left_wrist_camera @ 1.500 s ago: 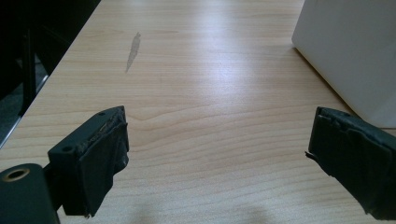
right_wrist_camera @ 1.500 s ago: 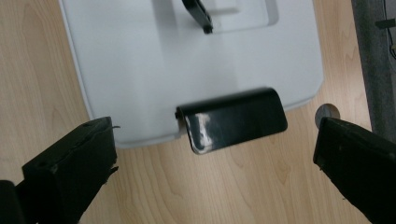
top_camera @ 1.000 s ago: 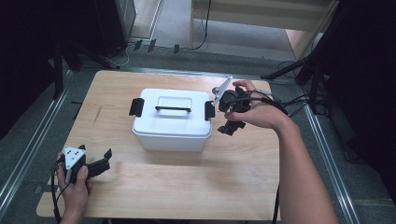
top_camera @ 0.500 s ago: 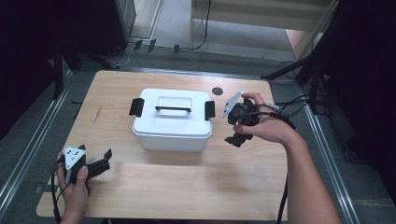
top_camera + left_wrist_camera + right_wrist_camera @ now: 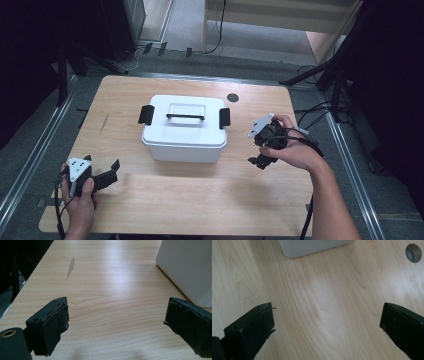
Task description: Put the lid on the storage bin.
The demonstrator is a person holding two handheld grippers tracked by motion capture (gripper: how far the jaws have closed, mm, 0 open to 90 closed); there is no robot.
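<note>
Nearest the person, the left gripper [image 5: 102, 176] sat low by the surface's [image 5: 200, 200] front-left corner, its fingers [image 5: 50, 327] spread wide and holding nothing. Bare wood lay open between it and the white lidded box [image 5: 184, 129], which stood mid-surface, well in from every edge. The right gripper [image 5: 264, 155] hovered beside the box's right end, apart from it, fingers [image 5: 252, 332] likewise released. A round hole [image 5: 232, 98] marked the far edge.

White storage box [image 5: 184, 131], black latches, black handle. Light wood-grain table [image 5: 200, 190], grey streak far left. Black grippers, grey plates.
</note>
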